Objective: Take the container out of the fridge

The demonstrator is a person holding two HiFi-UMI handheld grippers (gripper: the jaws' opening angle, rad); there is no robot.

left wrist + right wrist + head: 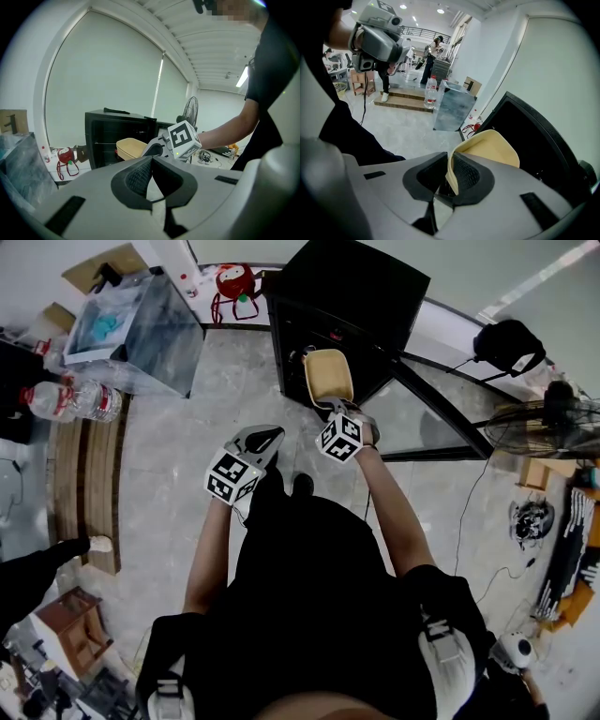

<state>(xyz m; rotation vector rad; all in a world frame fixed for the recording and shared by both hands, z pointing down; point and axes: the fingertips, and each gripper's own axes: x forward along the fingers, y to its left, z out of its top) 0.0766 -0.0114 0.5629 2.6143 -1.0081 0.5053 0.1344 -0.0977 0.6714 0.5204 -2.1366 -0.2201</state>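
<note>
A person looking steeply down held a two-jaw gripper in each hand, both reaching towards a black fridge (349, 294) that stood open on a pale stone floor (178, 465).

The right gripper (449, 164) was pinching the rim of a cream-yellow container (493, 147). The thin rim stood on edge between its two dark ribbed pads (465, 172), which pressed on it from either side. Beyond the jaw tips, the rest of the container spread up and away, its shallow hollow facing the camera. Just behind it lay the dark open front of the fridge. The container sat at the mouth of that opening; how far it had cleared the fridge could not be told.

The left gripper (152, 159) was empty, with its jaws pressed together at the tips and nothing between them. It hung beside the right gripper and a little behind it, apart from the container. Ahead of its jaws, slightly to the right, were the right gripper's marker cube (184, 138) and the container in front of the fridge.

Off to the left of the left gripper stood a clear plastic box (141, 324). Nearer that side lay water bottles (73, 401) beside a low wooden platform (89, 486). A red bag (234, 282) sat near the fridge's left corner. Far to the right of the right gripper stood a floor fan (553, 423).
</note>
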